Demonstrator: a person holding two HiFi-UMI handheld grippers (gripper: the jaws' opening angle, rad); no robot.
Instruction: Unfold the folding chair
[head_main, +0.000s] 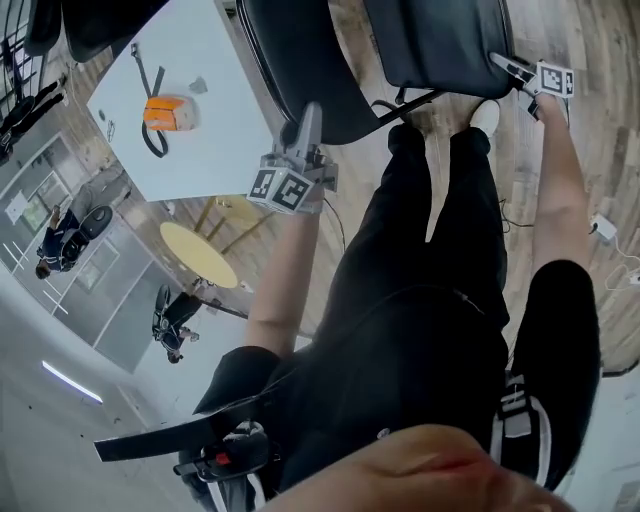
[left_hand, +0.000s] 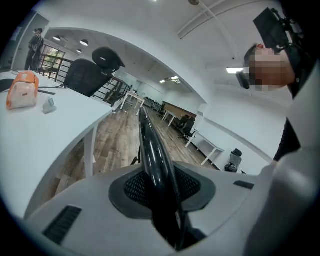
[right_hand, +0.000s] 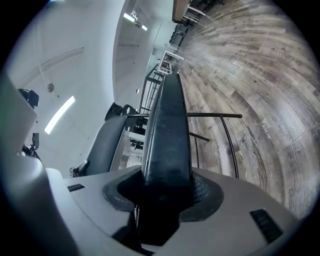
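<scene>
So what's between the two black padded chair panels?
In the head view, a strip of wooden floor shows between the left black padded panel and the right black padded panel; a thin black metal tube crosses the gap.

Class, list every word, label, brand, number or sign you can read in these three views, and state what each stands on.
No text can be read.
On the wooden floor, pale print: too small and warped to read.
Cubes on the left hand-held gripper and right hand-held gripper: square black-and-white patterns, no words.
On the white table, orange bag: no legible label.
On the folding chair: no label seen.
</scene>
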